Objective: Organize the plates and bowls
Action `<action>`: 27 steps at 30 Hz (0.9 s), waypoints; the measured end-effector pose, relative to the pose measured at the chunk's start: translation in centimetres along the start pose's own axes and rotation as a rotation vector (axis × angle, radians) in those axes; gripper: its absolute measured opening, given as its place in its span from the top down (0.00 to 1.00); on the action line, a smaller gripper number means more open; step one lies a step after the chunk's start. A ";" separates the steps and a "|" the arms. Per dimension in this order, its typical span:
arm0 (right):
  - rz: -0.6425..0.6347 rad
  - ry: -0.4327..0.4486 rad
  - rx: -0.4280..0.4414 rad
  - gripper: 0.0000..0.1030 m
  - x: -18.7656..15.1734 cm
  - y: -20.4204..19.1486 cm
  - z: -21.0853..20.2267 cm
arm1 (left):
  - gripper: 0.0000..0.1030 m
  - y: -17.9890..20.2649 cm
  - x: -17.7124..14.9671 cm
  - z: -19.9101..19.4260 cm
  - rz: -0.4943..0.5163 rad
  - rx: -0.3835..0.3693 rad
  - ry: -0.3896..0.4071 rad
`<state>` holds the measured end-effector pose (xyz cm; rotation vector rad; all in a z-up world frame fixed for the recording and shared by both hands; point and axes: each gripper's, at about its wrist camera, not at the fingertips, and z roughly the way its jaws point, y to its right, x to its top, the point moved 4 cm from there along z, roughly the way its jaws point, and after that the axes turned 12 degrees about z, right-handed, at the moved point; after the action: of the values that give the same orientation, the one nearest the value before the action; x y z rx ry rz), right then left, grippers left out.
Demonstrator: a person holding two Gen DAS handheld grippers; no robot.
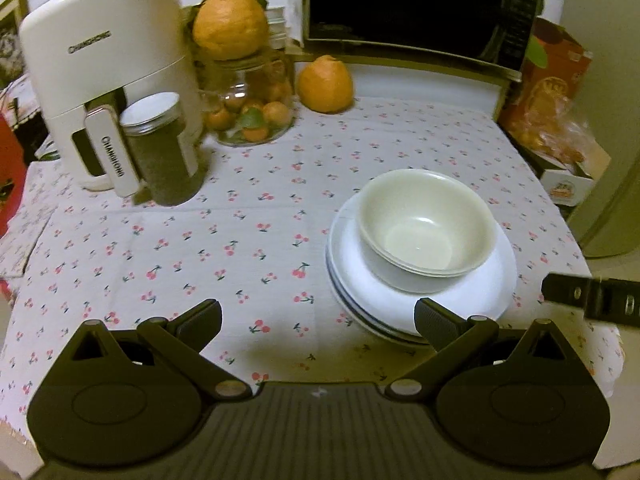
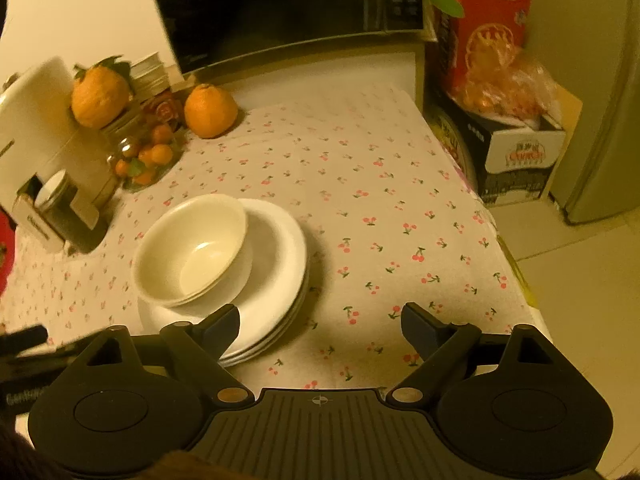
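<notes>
Cream bowls (image 1: 426,224) nest inside each other on a stack of white plates (image 1: 480,296) on the cherry-print tablecloth (image 1: 240,240). My left gripper (image 1: 318,322) hangs open just in front of the stack, with its right finger over the plates' near rim and nothing between the fingers. In the right wrist view the same bowls (image 2: 192,250) and plates (image 2: 280,264) lie at the left. My right gripper (image 2: 320,326) stands wide open beside them, its left finger over the plates' near edge, and it holds nothing.
At the back stand a white appliance (image 1: 104,64), a dark lidded jar (image 1: 160,148), a glass jar of small oranges (image 1: 252,100), two large oranges (image 1: 326,84) and a black microwave (image 1: 420,8). Boxes and a bag of fruit (image 2: 504,92) sit off the table's right edge.
</notes>
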<state>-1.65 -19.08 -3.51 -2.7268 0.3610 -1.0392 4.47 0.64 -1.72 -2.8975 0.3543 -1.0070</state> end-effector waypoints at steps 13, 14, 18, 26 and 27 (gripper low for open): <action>-0.106 -0.021 -0.025 0.10 -1.3 -1.9 0.6 | 0.00 1.0 -0.9 0.8 0.011 0.019 -0.066; -0.104 -0.023 -0.025 0.10 -1.4 -1.9 0.6 | 0.00 1.1 -0.9 0.8 0.012 0.020 -0.067; -0.105 -0.023 -0.031 0.10 -1.6 -1.9 0.6 | 0.00 1.3 -0.9 0.8 0.025 0.025 -0.071; -0.095 -0.030 -0.031 0.10 -1.5 -1.8 0.8 | 0.00 1.4 -0.9 0.8 0.028 0.031 -0.074; -0.095 -0.030 -0.032 0.10 -1.5 -1.8 0.8 | 0.00 1.4 -0.9 0.8 0.029 0.031 -0.076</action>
<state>-1.95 -16.84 -4.55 -2.8100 0.2470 -1.0225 4.00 -0.50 -3.09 -2.8847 0.3719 -0.8874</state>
